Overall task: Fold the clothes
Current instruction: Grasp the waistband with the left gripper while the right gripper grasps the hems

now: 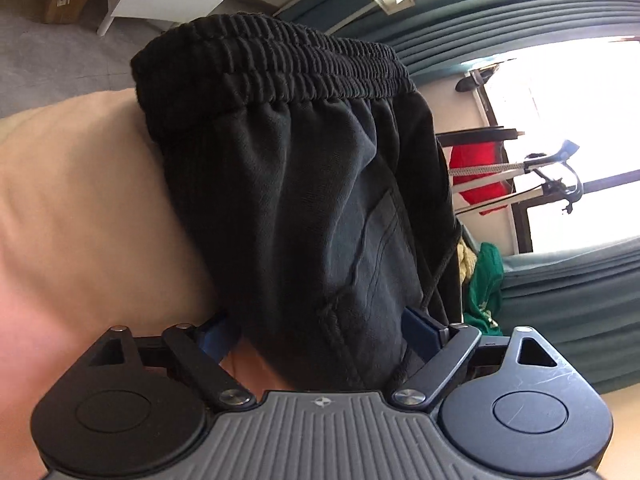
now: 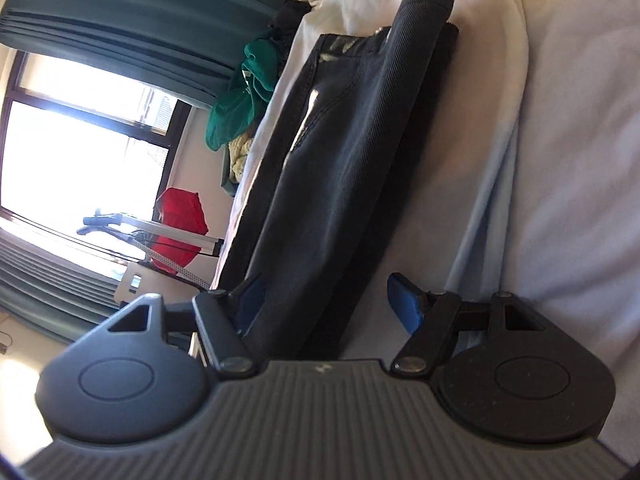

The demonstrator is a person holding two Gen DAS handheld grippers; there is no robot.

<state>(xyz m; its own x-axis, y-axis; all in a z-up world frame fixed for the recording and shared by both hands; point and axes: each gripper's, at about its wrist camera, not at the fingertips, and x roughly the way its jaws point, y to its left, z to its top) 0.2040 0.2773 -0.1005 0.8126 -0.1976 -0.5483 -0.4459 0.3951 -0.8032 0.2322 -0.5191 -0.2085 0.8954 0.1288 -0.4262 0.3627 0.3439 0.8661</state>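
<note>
Bed (image 2: 580, 128) by window, curtains | trousers (image 1: 304, 184) folded into a long dark bundle on the sheet | left tongs (image 1: 320, 328) and right tongs (image 2: 328, 300) both spread, astride it — not pinching | fold apparently done; green garment (image 2: 240, 96) left.

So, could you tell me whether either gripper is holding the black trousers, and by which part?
Neither: the left gripper and right gripper stand open around the black trousers, without pressing them.

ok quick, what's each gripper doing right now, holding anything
Left gripper: open, jaws wide around the black sweatpants, not clamped on them.
Right gripper: open, the folded dark trousers lie between its jaws, nothing gripped.
</note>
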